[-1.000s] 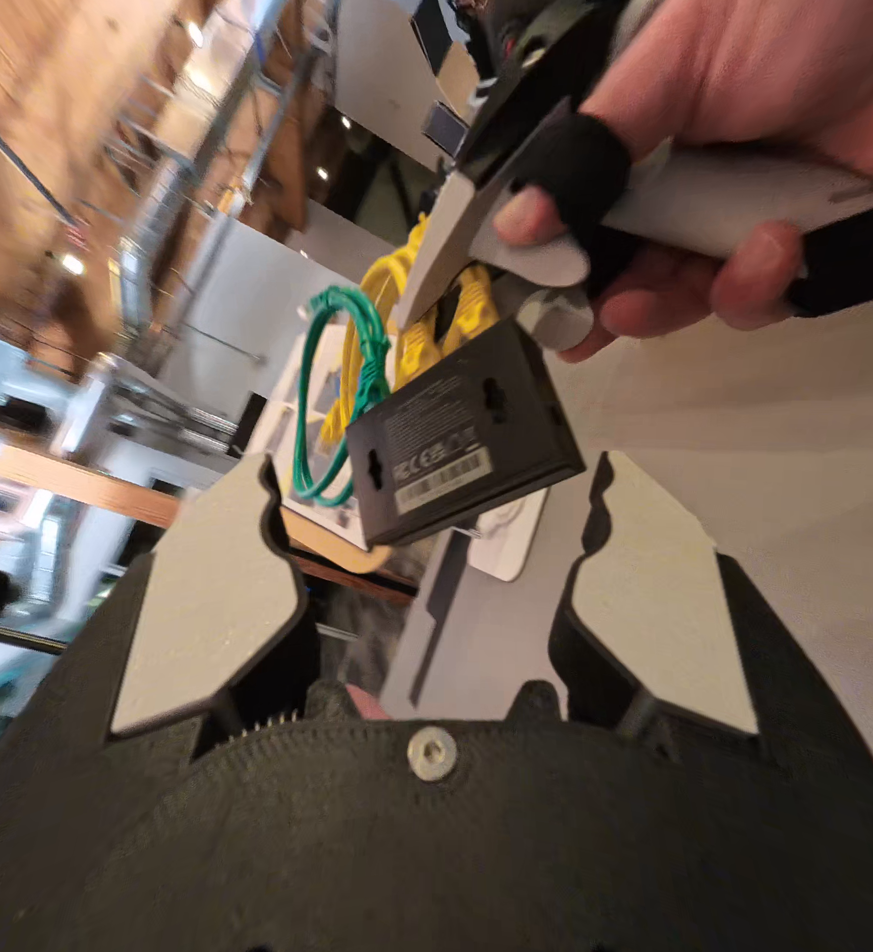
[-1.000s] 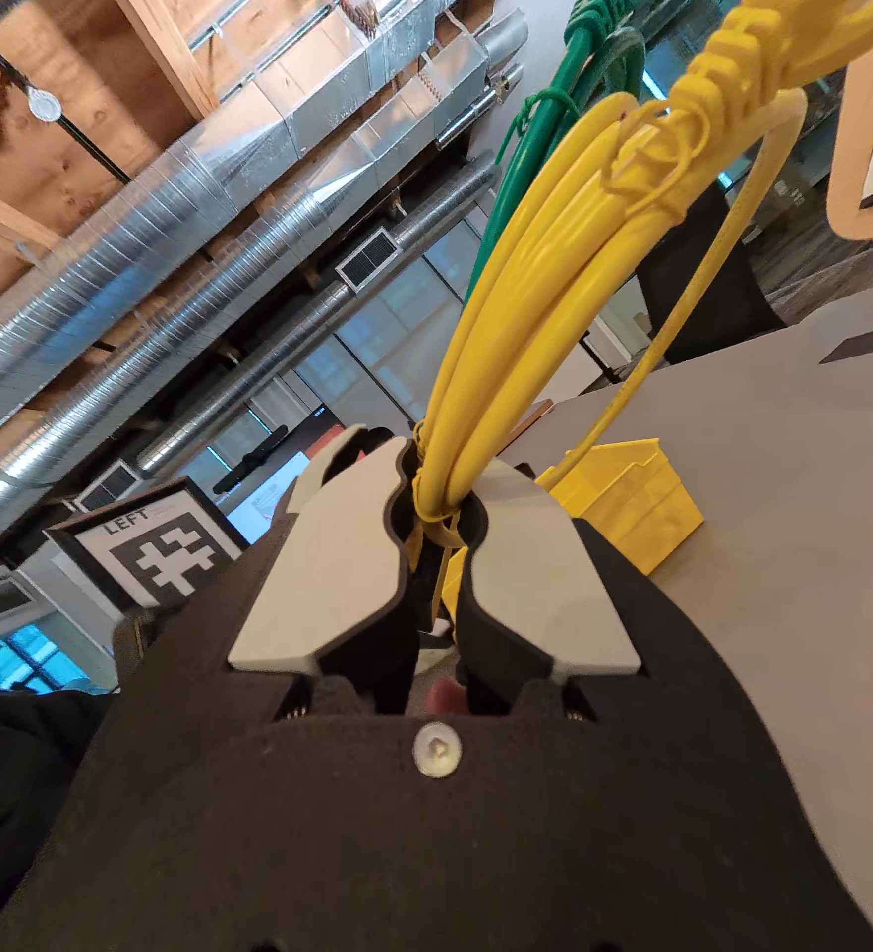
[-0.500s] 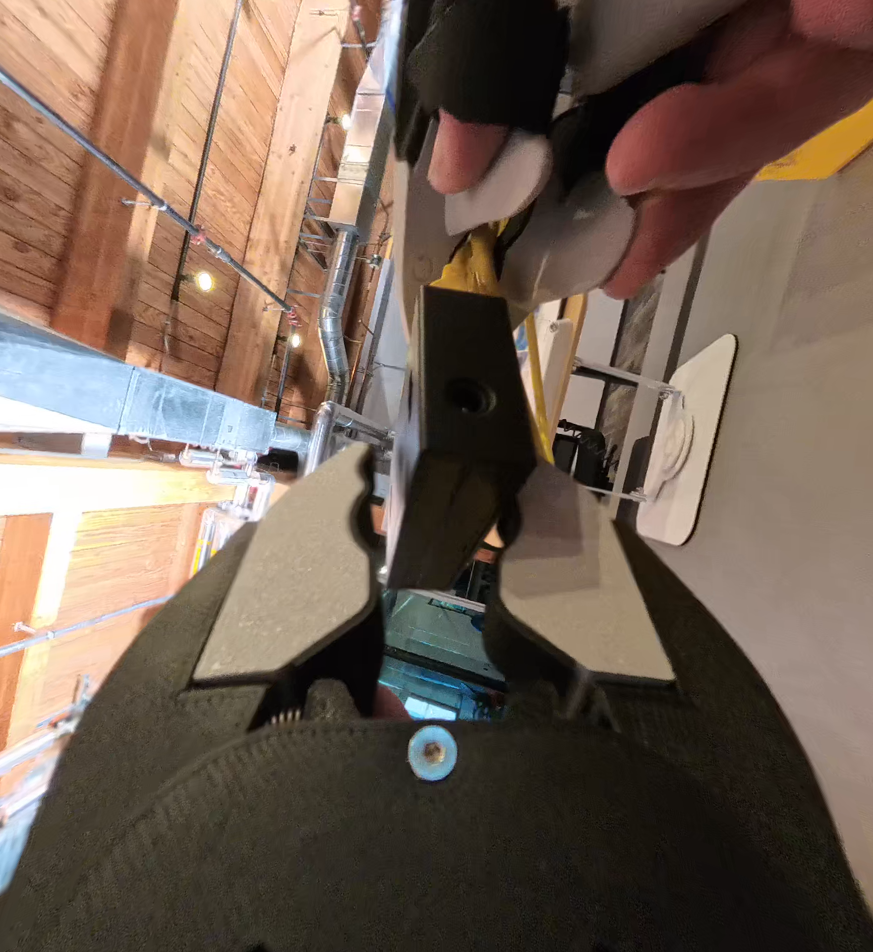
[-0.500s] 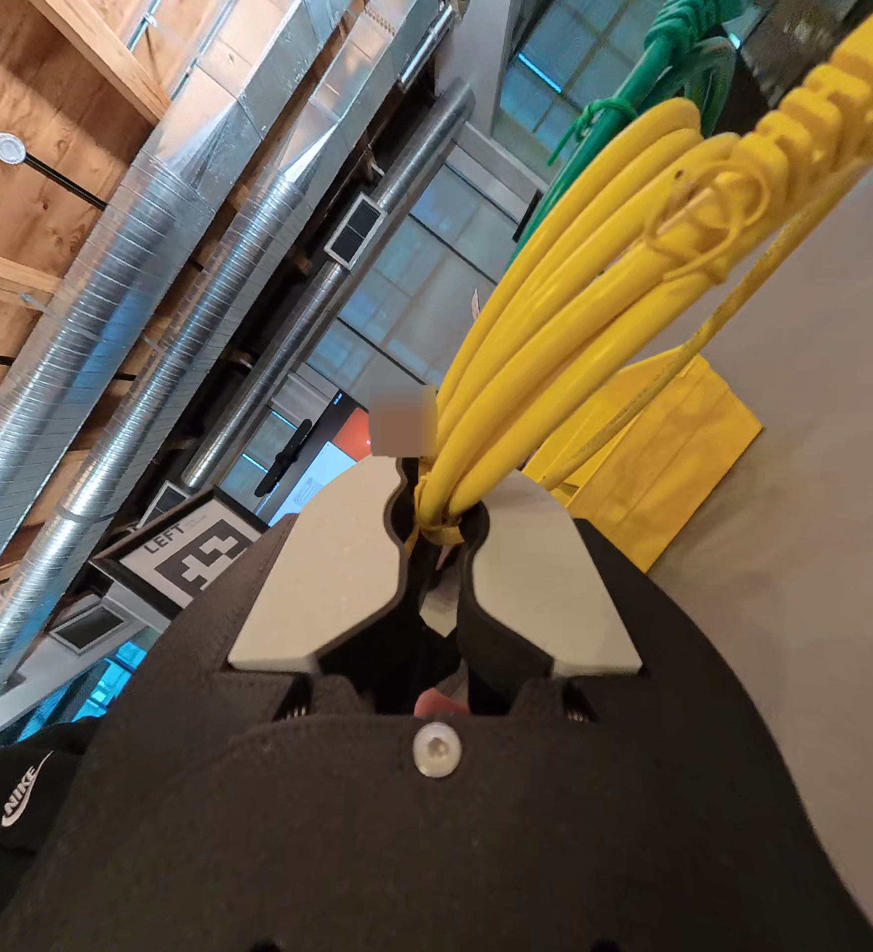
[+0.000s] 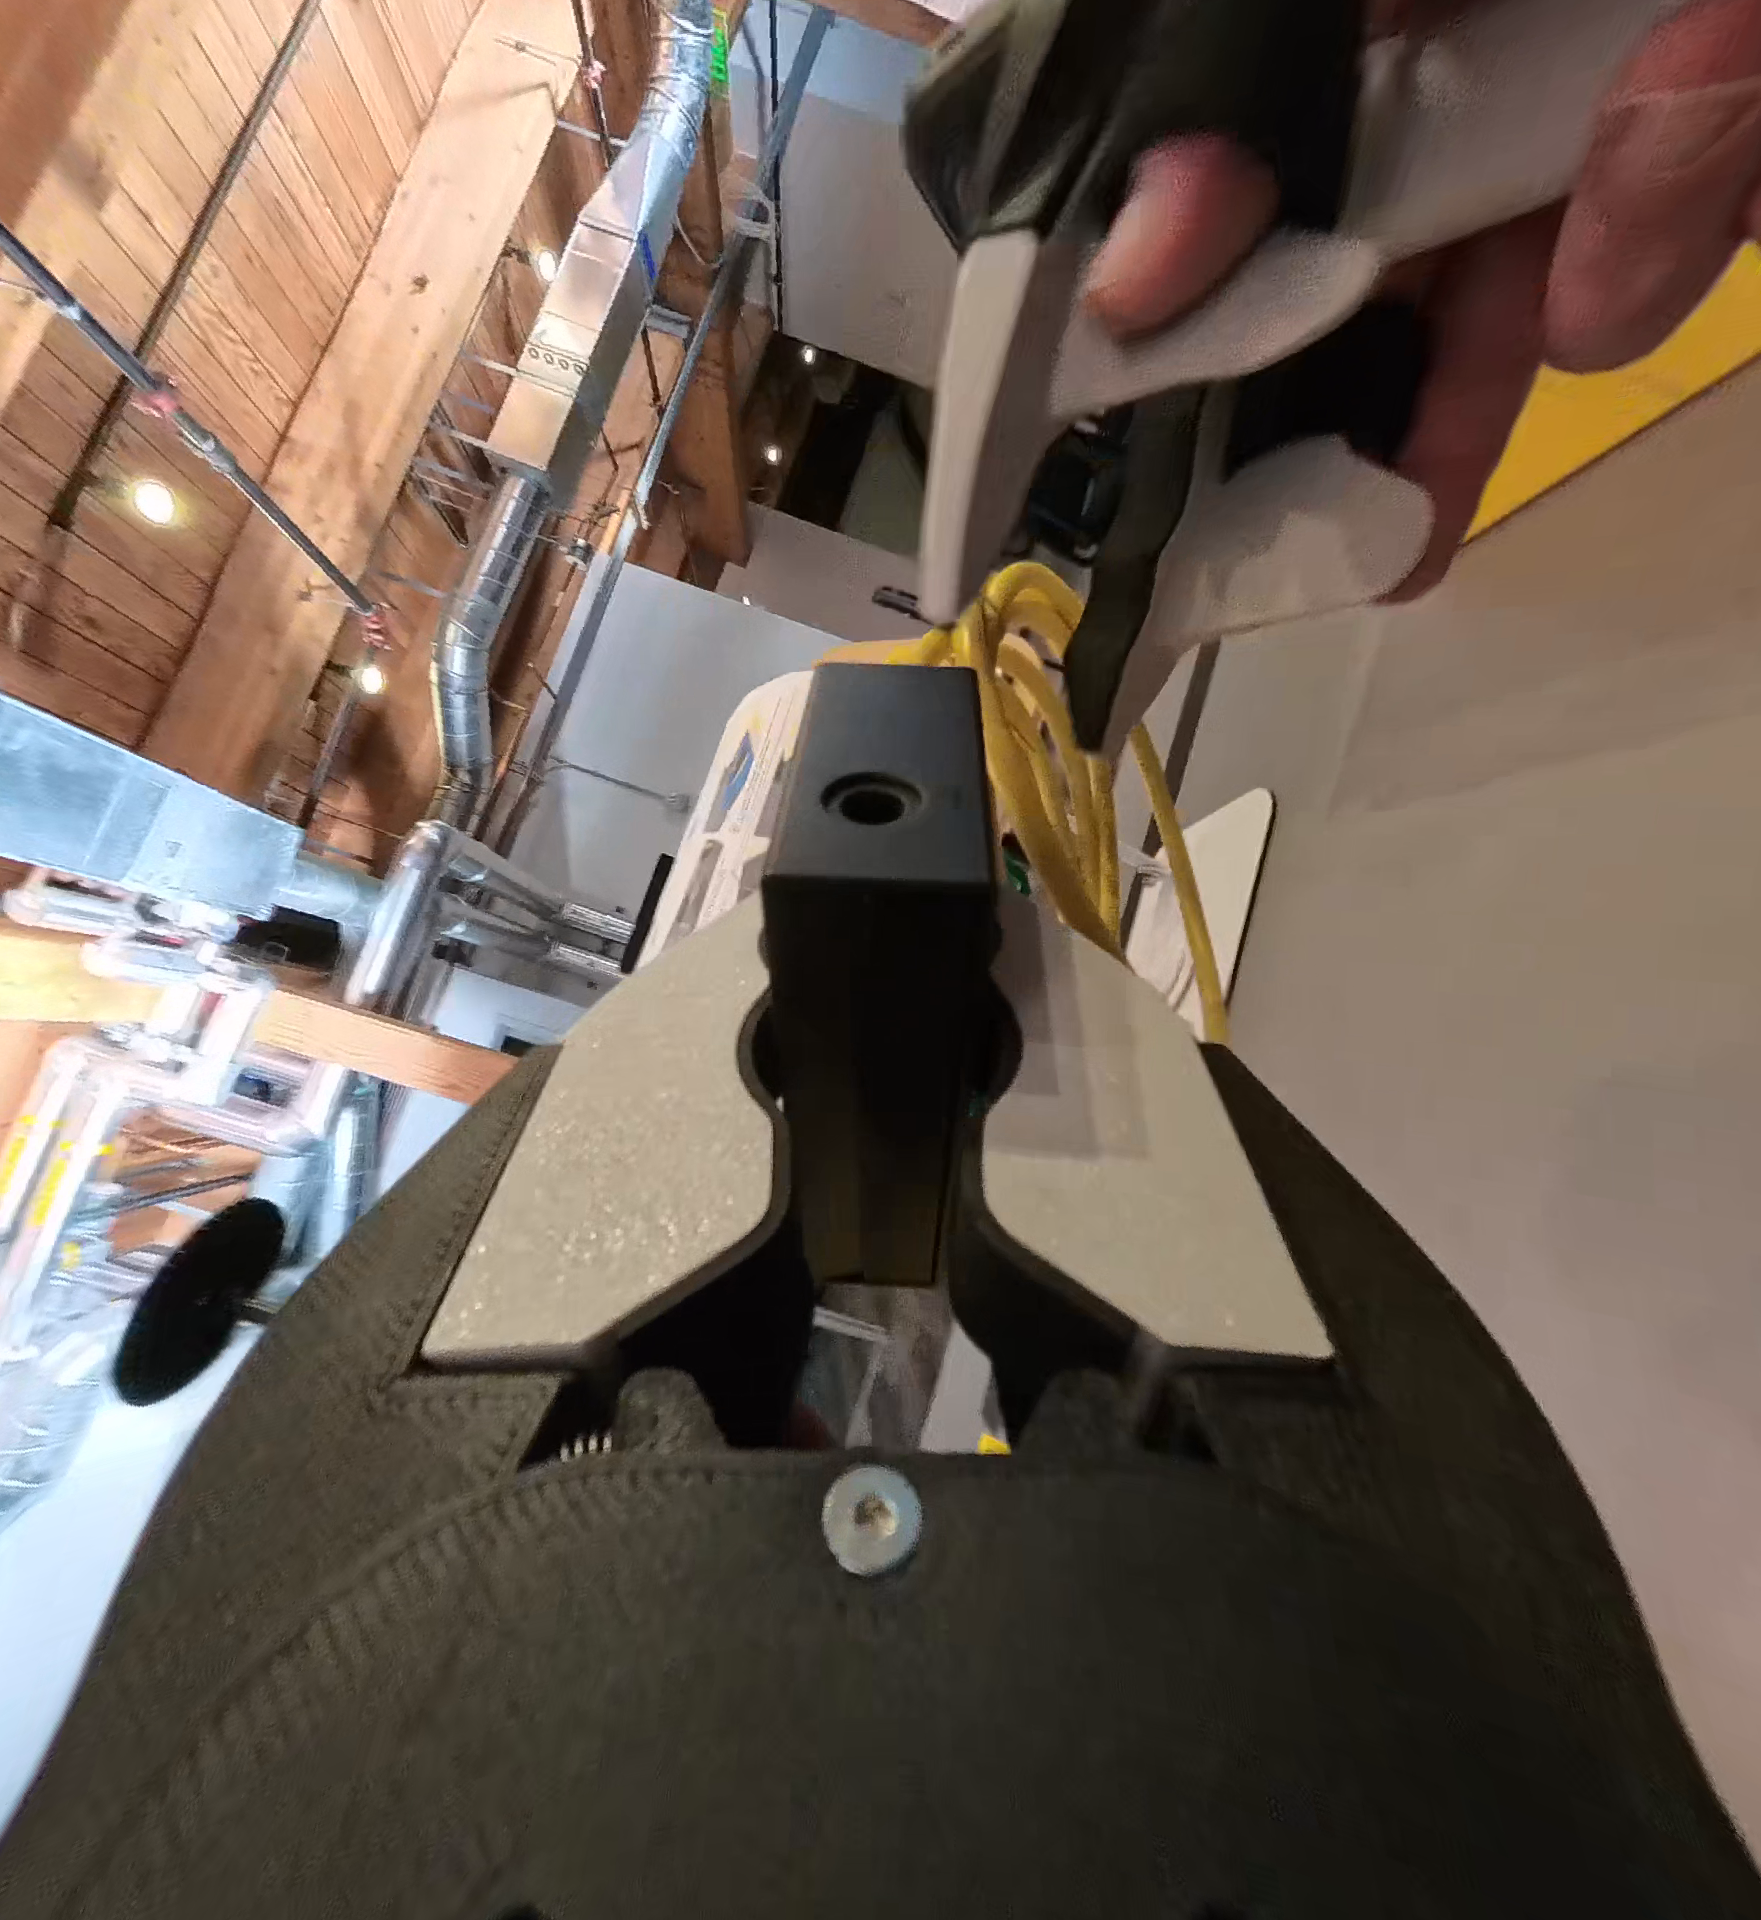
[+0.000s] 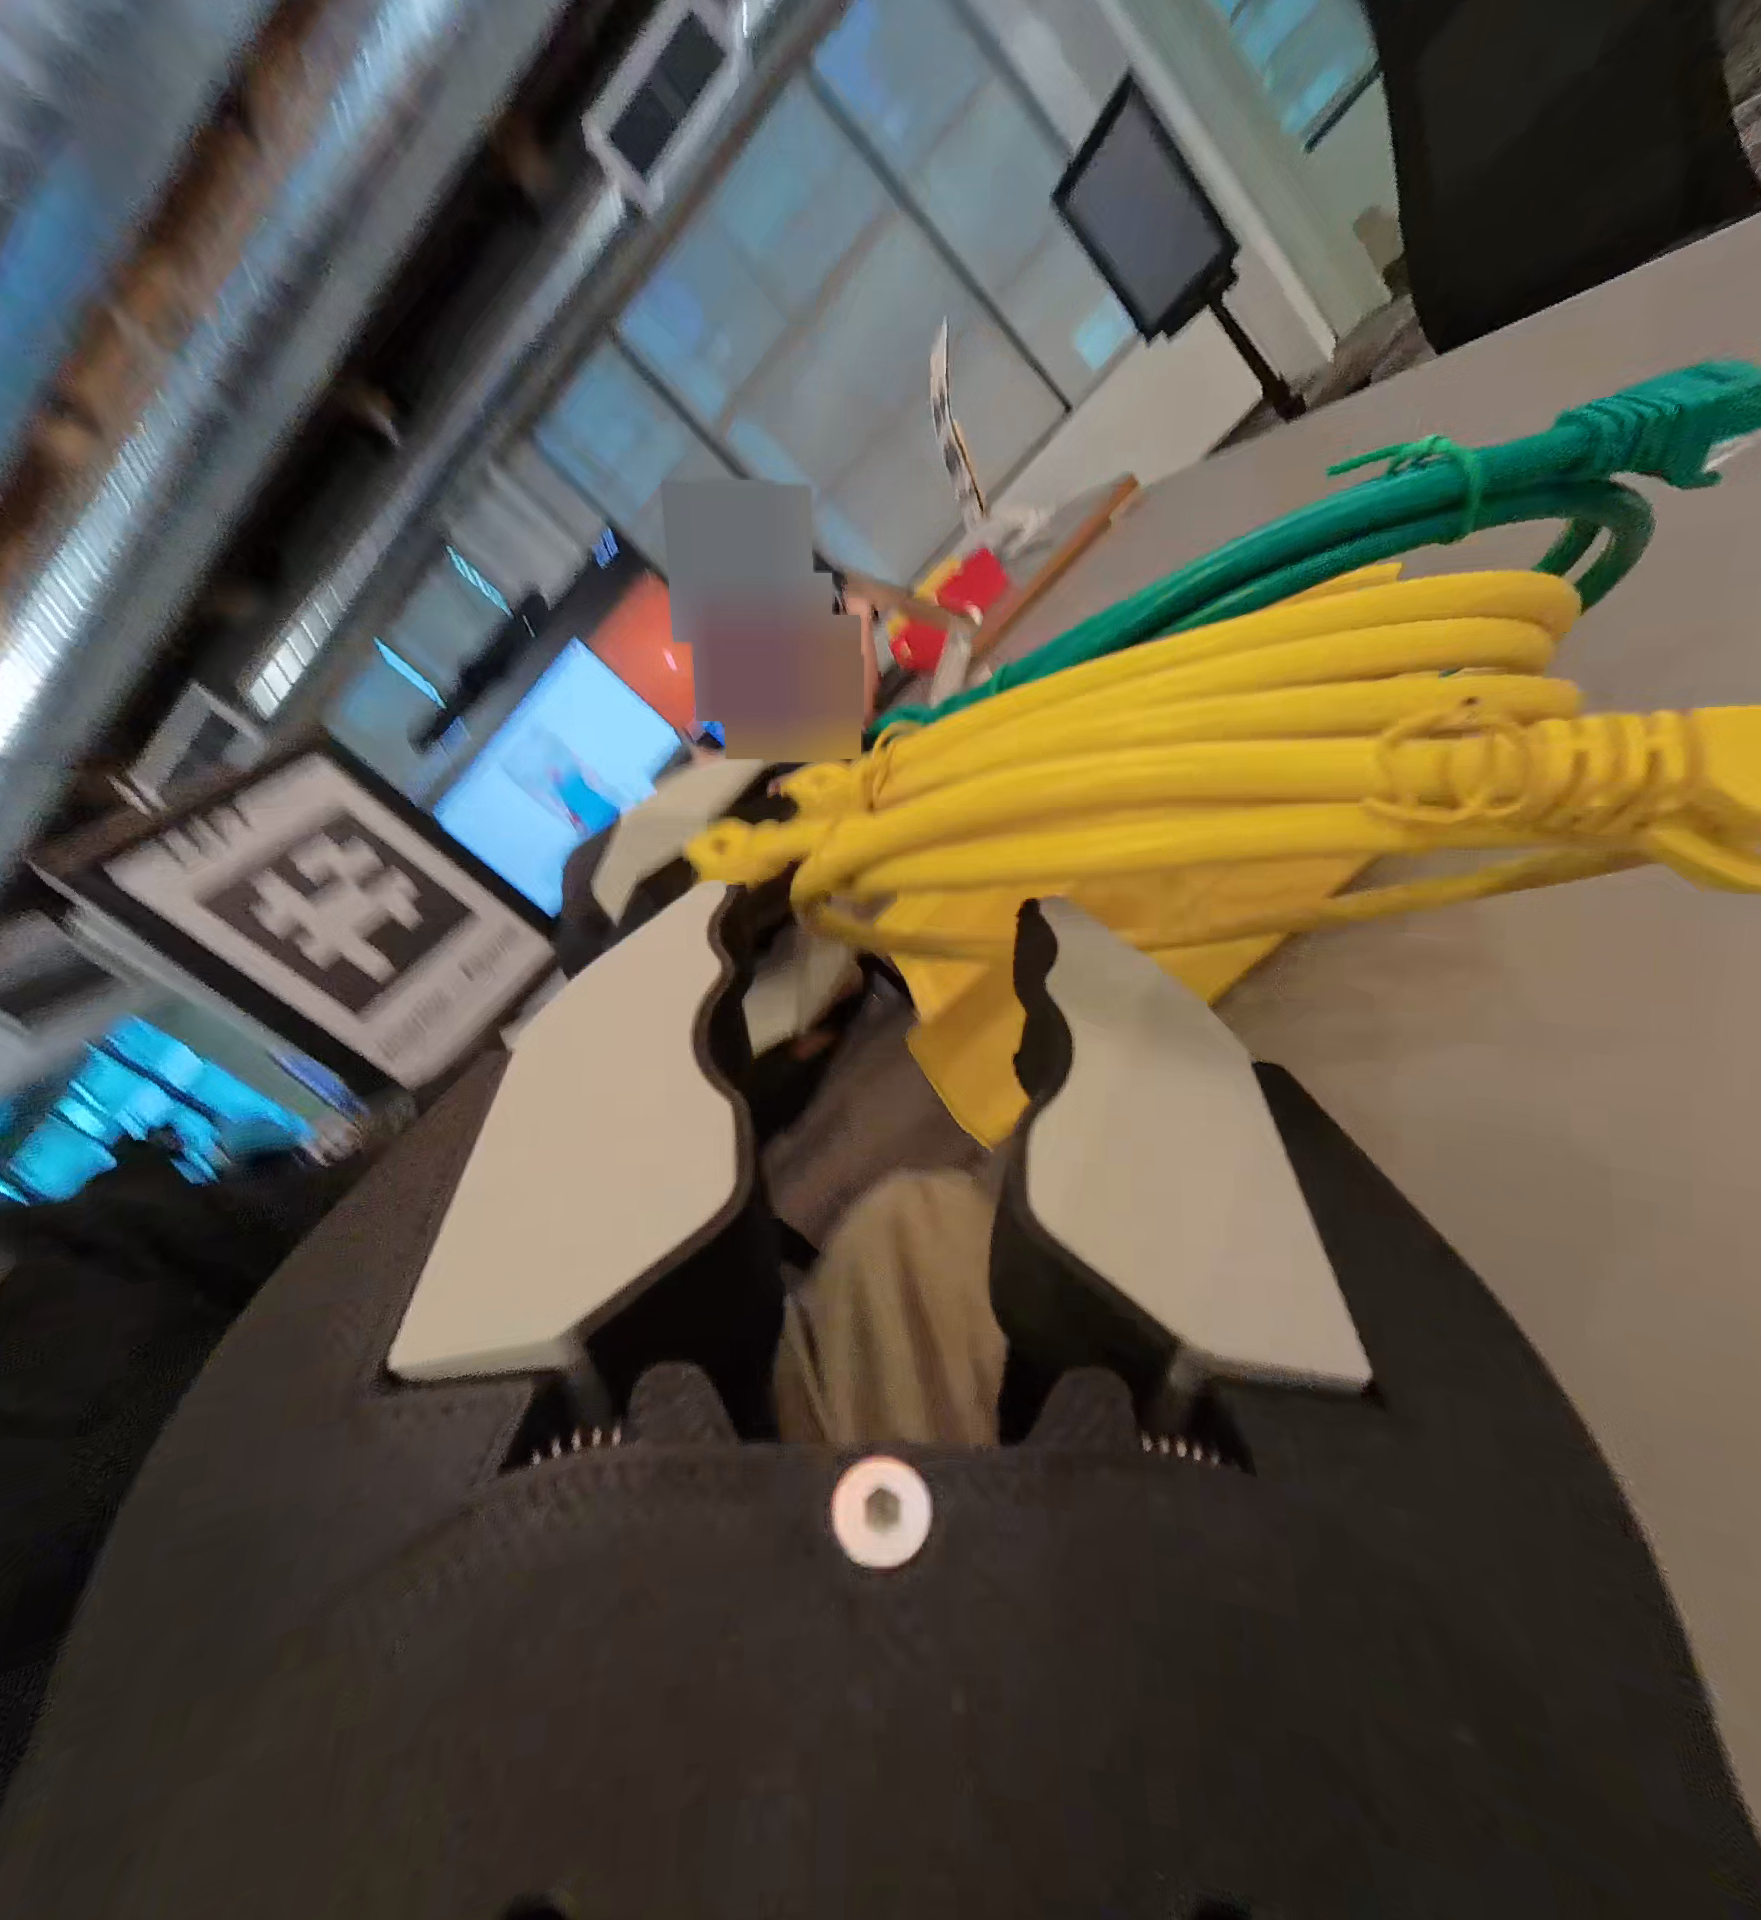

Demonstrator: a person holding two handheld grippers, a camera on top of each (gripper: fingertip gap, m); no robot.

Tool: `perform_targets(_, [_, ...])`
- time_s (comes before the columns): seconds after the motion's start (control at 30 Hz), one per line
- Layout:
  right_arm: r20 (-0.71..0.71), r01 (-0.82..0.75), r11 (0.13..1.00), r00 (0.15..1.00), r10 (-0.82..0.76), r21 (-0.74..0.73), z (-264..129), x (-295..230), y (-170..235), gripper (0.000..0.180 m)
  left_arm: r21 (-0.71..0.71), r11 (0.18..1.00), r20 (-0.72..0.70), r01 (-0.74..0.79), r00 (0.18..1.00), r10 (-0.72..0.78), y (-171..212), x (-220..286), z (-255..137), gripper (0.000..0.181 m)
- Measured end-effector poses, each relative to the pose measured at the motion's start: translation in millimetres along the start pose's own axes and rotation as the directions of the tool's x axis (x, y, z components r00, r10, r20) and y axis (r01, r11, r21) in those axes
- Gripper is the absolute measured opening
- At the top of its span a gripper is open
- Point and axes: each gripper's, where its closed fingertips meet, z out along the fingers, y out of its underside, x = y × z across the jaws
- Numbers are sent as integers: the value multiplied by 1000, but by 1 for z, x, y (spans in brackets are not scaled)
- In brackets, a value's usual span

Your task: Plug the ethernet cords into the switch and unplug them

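Observation:
In the left wrist view my left gripper is shut on the black switch, held edge-on and raised off the table. Yellow cords loop out from behind it, with a bit of green showing beside it. My right gripper, held by a hand, hangs just beyond the switch with its fingers apart around the yellow loop. In the right wrist view my right gripper is open. The tied yellow cord bundle lies across just past its tips, and the green cord bundle lies behind that.
A grey table fills the right side. A yellow bin sits on it near my right fingertips. A white pad lies on the table beyond the switch. The left gripper's black-and-white marker plate is at left. The gap from one gripper's tips to the other's is roughly 5 cm.
My left gripper went from open to shut on the switch. My right gripper, shut on the yellow cord bundle before, has opened and the bundle now lies loose across its tips.

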Motion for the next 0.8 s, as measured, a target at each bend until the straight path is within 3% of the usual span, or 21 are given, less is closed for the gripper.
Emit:
perform_targets(0.07, [-52, 138, 985, 988, -144, -107, -8, 2, 7, 45, -7, 996, -16, 87, 996, -87, 6, -7, -1, 30])
perform_targets(0.17, [-119, 412, 893, 892, -436, -182, -22, -4, 0, 30, 29, 983, -78, 181, 981, -179, 3, -16, -4, 30])
perform_targets(0.27, [-117, 628, 708, 716, -688, -325, -26, -20, 1, 13, 49, 978, -166, 203, 967, -193, -5, -17, -8, 30])
perform_targets(0.37, [-107, 753, 501, 508, -855, -426, -21, -37, 1, 9, 60, 974, -230, 218, 953, -199, -12, -15, -12, 30])
perform_targets(0.47, [-32, 801, 290, 322, -946, -524, -11, -48, 13, 11, 58, 973, -282, 222, 939, -198, -19, -15, -15, 30])
perform_targets(0.5, [-18, 806, 243, 277, -961, -540, -7, -51, 15, 21, 62, 972, -305, 227, 931, -199, -23, -15, -17, 30])
perform_targets(0.6, [-35, 846, 149, 153, -988, -512, 5, -66, 9, 32, 76, 969, -359, 236, 913, -194, -31, -17, -24, 30])
perform_targets(0.67, [-10, 840, 51, 54, -998, -540, 6, -69, 11, 27, 90, 965, -397, 245, 898, -191, -38, -17, -29, 30])
perform_targets(0.8, [67, 837, -68, -37, -997, -543, 14, -76, 22, 21, 119, 960, -447, 255, 877, -178, -51, -17, -37, 30])
